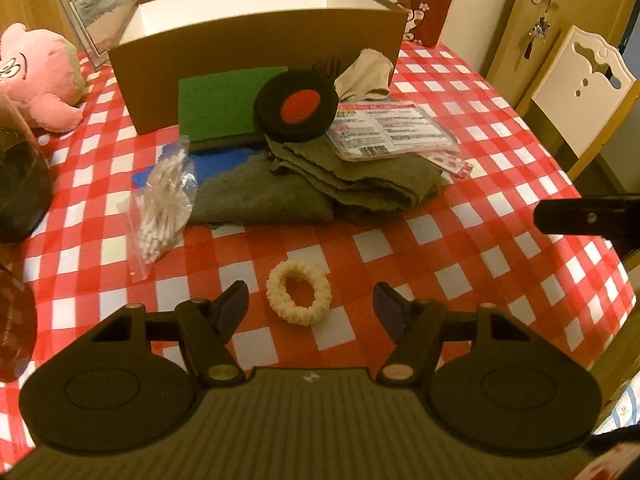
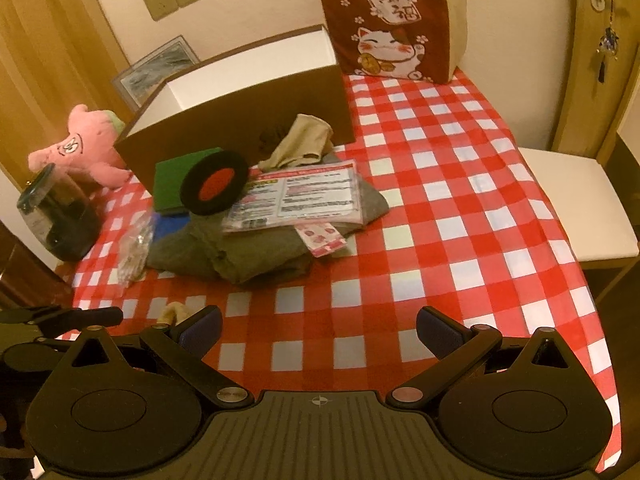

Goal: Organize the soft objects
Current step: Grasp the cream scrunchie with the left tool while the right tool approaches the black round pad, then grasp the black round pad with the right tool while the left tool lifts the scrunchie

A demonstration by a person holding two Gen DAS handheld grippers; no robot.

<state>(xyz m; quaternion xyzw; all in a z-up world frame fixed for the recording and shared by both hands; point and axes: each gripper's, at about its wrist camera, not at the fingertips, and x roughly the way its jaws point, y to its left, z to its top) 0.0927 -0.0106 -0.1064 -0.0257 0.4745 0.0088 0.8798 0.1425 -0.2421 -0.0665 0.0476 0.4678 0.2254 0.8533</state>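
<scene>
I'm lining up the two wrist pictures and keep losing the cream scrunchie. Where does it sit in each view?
Left wrist view: the cream scrunchie lies on the checked cloth at lower centre, just ahead of the open left gripper, between its fingers and touching neither.
Right wrist view: only a small cream bit peeks out at lower left, behind the right gripper's left finger.
Shared landmark: the black pad with a red centre, in front of the cardboard box.
</scene>
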